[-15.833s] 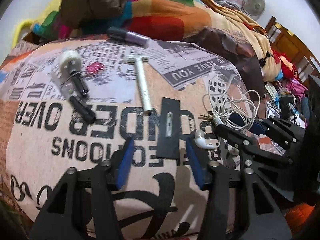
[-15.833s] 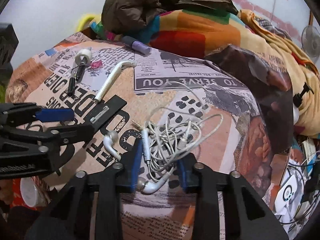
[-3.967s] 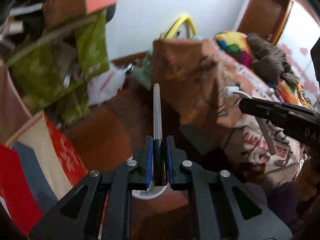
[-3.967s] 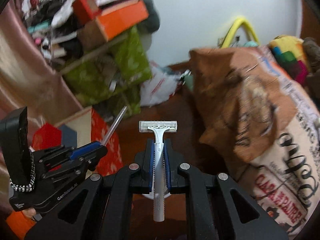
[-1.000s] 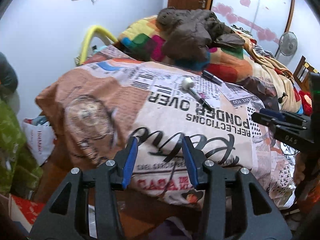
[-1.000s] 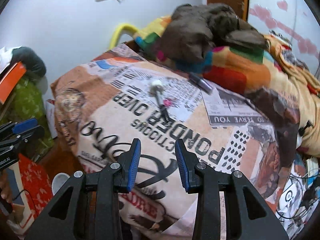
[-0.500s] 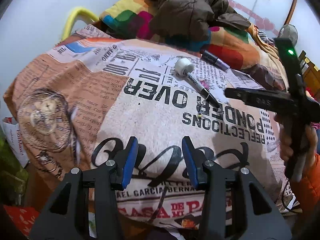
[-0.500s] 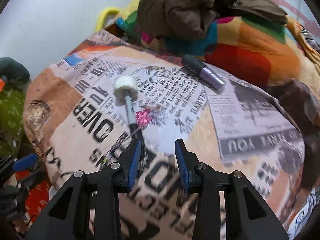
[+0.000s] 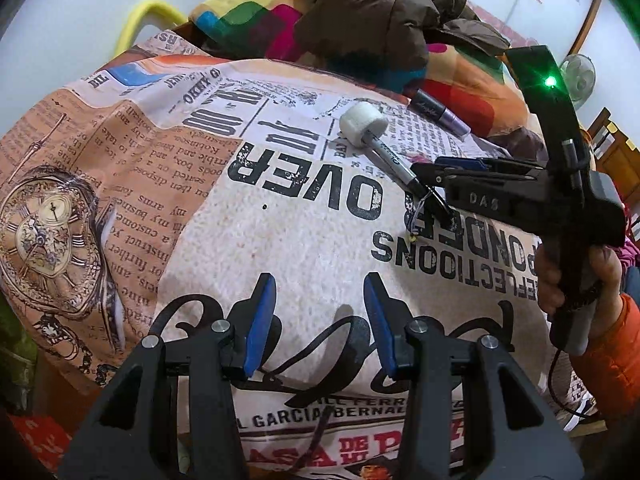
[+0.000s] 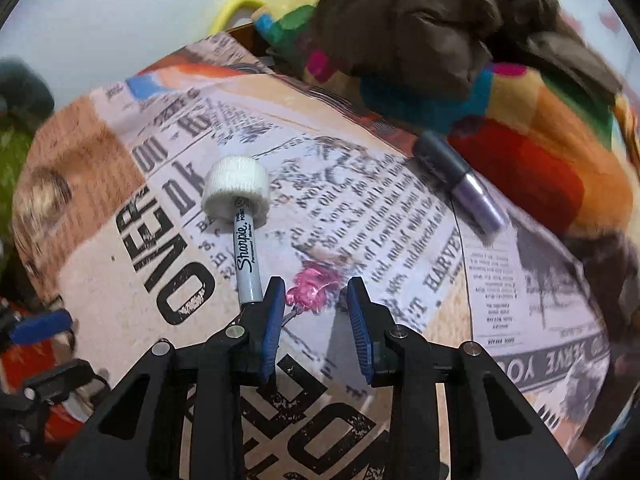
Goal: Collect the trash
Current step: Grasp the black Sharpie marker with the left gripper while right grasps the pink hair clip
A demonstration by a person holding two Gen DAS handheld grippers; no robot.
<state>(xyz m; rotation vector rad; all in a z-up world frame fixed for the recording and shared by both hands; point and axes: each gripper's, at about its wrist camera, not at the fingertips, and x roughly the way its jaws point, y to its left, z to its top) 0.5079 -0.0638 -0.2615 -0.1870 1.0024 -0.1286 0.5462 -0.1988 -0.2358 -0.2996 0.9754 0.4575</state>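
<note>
Hovering over newsprint bedspread (image 10: 168, 288): right gripper (image 10: 314, 300) jaws narrowing, empty, astride pink wrapper (image 10: 314, 284); left gripper (image 9: 316, 300) jaws parted, empty.

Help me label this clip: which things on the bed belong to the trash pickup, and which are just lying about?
Trash to collect:
pink wrapper
marker
white tape roll
purple tube

Lying about:
printed blanket
brown jacket
colourful quilt
</note>
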